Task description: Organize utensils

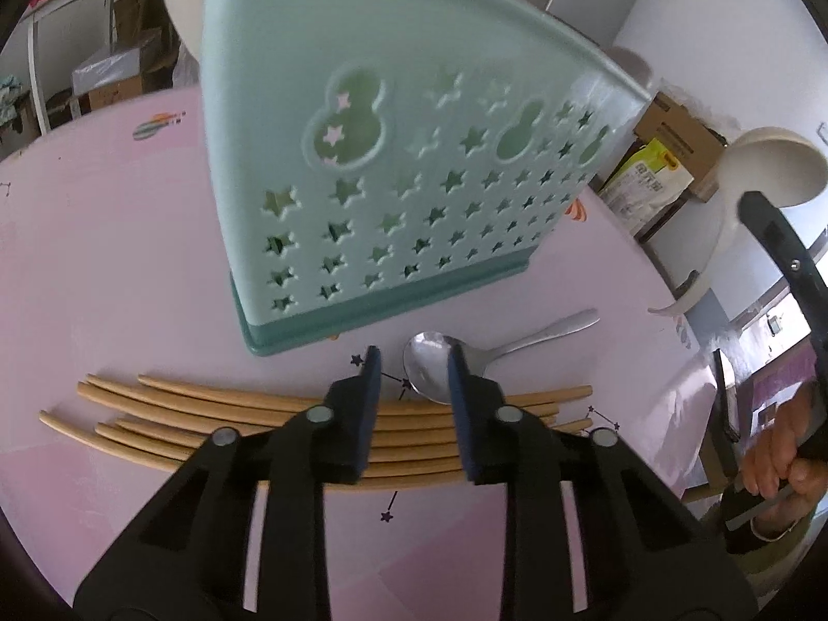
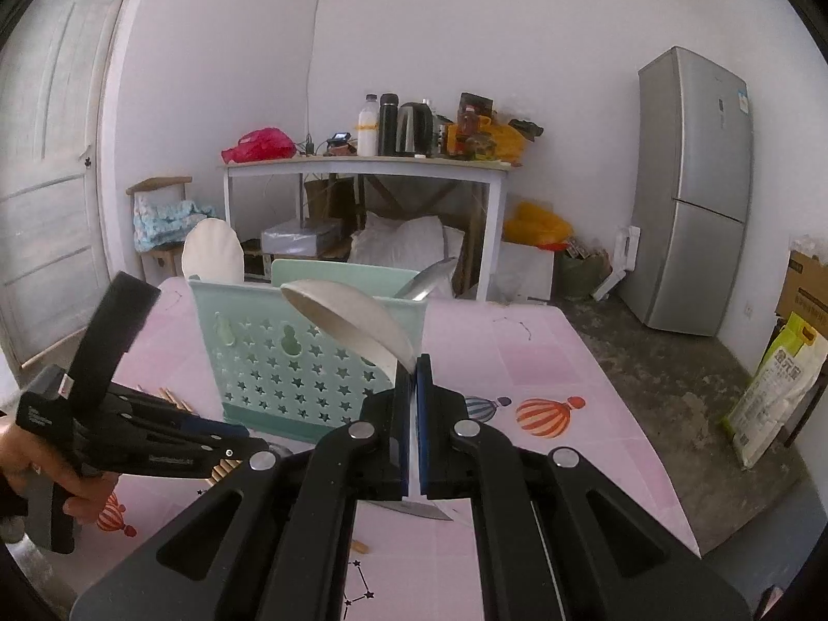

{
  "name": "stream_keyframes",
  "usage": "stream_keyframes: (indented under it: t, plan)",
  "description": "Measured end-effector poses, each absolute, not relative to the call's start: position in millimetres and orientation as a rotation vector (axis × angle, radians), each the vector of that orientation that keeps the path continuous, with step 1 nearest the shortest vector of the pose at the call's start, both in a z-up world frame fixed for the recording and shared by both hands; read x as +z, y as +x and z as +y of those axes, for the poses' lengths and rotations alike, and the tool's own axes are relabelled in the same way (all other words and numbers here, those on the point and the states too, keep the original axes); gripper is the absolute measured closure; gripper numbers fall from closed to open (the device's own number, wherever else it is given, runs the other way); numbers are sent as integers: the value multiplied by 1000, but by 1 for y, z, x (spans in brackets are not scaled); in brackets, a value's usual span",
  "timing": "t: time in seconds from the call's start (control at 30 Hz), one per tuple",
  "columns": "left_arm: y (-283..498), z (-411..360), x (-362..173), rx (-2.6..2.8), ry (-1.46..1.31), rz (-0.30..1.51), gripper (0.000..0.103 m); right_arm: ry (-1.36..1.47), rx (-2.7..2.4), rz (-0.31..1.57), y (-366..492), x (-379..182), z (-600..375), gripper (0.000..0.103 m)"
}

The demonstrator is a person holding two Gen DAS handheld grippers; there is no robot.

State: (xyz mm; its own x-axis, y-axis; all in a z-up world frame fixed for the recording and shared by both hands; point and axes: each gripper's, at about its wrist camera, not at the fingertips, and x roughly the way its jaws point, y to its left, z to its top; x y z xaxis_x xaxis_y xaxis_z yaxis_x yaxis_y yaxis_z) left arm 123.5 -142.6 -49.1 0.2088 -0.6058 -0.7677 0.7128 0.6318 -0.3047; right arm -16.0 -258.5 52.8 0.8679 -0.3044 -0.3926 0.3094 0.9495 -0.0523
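A mint green utensil holder (image 1: pixel 362 165) with star-shaped holes stands on the pink table (image 1: pixel 103 259). Several wooden chopsticks (image 1: pixel 207 403) lie in a row in front of it, with a metal spoon (image 1: pixel 434 372) beside them. My left gripper (image 1: pixel 414 357) hovers over the chopsticks, its blue pads apart and nothing pressed between them. My right gripper (image 2: pixel 414 362) is shut on the handle of a white ladle (image 2: pixel 352 326) held up in front of the holder (image 2: pixel 290 357). The holder contains a metal spoon (image 2: pixel 429 279) and a white paddle (image 2: pixel 212 253).
A knife (image 2: pixel 414 509) lies on the table under my right gripper. The table's right edge drops to a concrete floor with a bag (image 2: pixel 776 388) and boxes. A fridge (image 2: pixel 693 191) and a cluttered white side table (image 2: pixel 362 165) stand behind.
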Motion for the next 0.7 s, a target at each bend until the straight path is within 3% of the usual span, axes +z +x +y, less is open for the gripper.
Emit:
stream_keyframes:
  t: [0.07,0.23,0.7]
  plan:
    - [124,-146,-53,-906,123,1022,94,24,-322,403,-19,54,-262,101]
    - [125,-139,-51,-885,96,984,101,33,-327,394,-23,55,-261,101]
    - [83,-101,61,-856,53,646,103,44,-367,371,-30,57,-265,101]
